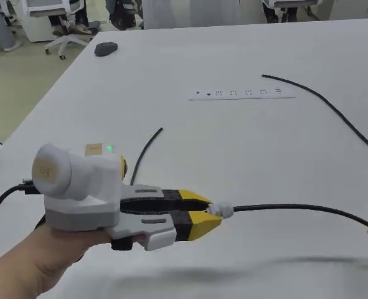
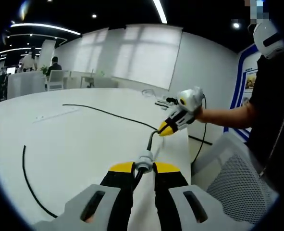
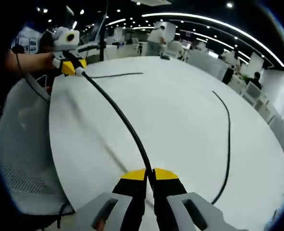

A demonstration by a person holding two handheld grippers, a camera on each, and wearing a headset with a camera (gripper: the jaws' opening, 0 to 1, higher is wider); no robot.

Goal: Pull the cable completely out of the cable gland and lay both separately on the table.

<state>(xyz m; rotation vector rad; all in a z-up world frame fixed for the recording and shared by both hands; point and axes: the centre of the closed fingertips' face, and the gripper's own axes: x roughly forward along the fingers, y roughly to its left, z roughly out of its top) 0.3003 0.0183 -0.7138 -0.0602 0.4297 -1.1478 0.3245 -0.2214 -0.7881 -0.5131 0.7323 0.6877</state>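
Probably an office: swivel chairs [image 1: 65,40], white table [image 1: 233,143].

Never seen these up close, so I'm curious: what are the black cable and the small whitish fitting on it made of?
The cable looks rubber- or PVC-jacketed: matte black, bending in a smooth curve. The cable gland looks like moulded plastic, perhaps nylon: pale grey-white, slight sheen, no metallic glint, though too small to be sure.

Table: white table [image 1: 246,143]
Chairs: office chairs [image 1: 64,37] beyond table
Windows: bright windows [image 2: 142,55] behind table
Light: ceiling strips [image 3: 204,21] above table
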